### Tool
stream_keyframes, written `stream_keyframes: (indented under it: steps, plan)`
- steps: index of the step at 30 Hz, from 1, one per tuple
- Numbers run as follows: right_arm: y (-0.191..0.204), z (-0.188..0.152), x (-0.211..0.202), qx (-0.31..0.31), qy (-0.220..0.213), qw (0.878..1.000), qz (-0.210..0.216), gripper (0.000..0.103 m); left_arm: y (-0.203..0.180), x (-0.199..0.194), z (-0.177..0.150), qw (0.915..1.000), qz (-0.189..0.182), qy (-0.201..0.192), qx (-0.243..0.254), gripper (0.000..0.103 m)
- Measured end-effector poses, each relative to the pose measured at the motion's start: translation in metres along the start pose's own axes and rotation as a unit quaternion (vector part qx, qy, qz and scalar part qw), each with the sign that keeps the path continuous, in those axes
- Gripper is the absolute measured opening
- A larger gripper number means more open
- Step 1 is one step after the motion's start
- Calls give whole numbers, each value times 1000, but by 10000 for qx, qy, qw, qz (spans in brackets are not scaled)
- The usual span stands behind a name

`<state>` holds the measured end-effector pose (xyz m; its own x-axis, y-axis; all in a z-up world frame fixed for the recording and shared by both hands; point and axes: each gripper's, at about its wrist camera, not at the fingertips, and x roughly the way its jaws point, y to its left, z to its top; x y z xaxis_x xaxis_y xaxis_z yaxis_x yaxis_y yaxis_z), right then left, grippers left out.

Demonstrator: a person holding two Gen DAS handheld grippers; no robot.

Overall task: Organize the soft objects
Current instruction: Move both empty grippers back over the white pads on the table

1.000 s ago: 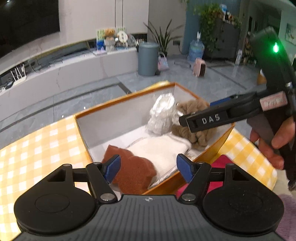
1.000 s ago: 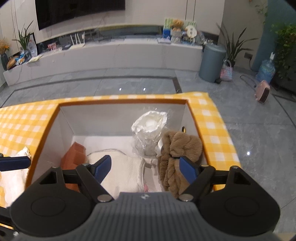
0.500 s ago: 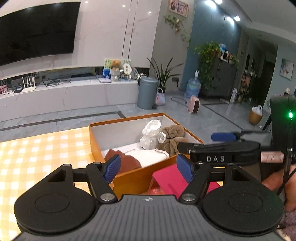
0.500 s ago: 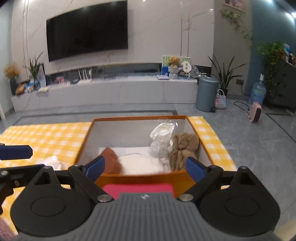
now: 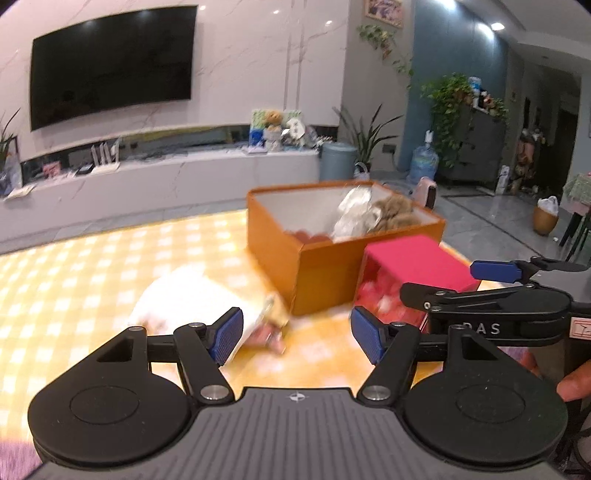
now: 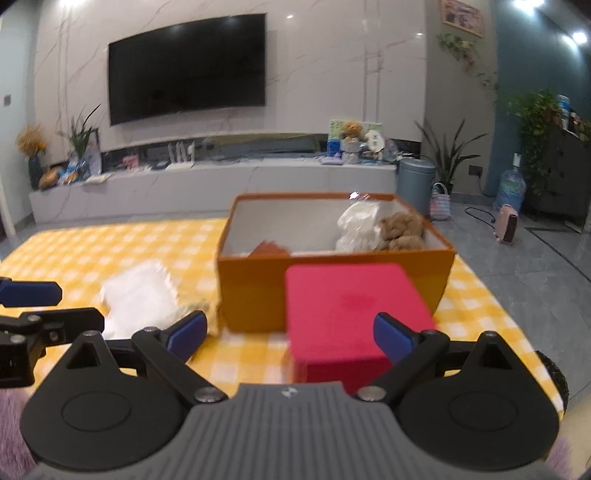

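Table (image 6: 110, 243), yellow-checked cloth: left half largely bare. Orange box (image 6: 332, 288) toward right edge held brown (image 6: 400, 230), white (image 6: 356, 225) and rust (image 6: 269, 248) soft items. Red block (image 6: 347, 317) touched box's near wall. White pouch (image 6: 136, 299) lay left of box. Right gripper (image 6: 288, 332) had just been opening, empty. Left gripper (image 5: 295, 336) released, empty.

Warm indoor light from ceiling spots, with motion blur and fisheye bending.

Small ceiling lights (image 6: 579, 36) glare at the top right and gleam on the glossy marble wall (image 5: 258, 66); the room is evenly bright, with few hard shadows. In the left wrist view the checked bench cloth (image 5: 92, 258), the white soft item (image 5: 192, 295) and the orange box (image 5: 314, 273) are smeared by motion, while the black tool body close to the lens stays sharp. The right wrist view is softer throughout, and its red box (image 6: 351, 314) has blurred edges. Straight lines bow and corners darken toward the edges.
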<state>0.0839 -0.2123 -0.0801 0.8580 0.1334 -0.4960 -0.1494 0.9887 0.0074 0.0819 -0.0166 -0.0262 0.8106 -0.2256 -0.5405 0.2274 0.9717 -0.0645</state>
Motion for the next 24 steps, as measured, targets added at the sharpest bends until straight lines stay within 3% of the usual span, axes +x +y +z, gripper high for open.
stream_keyframes:
  steps: [8,13,19,24]
  plan:
    - [33,-27,5,-496,144,9982,317,95,39,-4,-31,9969,348,383,-596,79]
    - [46,-30,23,-388,361,9969,579,94,59,-4,-41,9946,414,501,-805,79]
    - [64,-31,46,-661,526,9936,750,84,70,9,-43,9925,378,631,-974,79]
    - [72,-26,69,-836,601,9911,842,83,78,23,-39,9915,200,783,-1015,78]
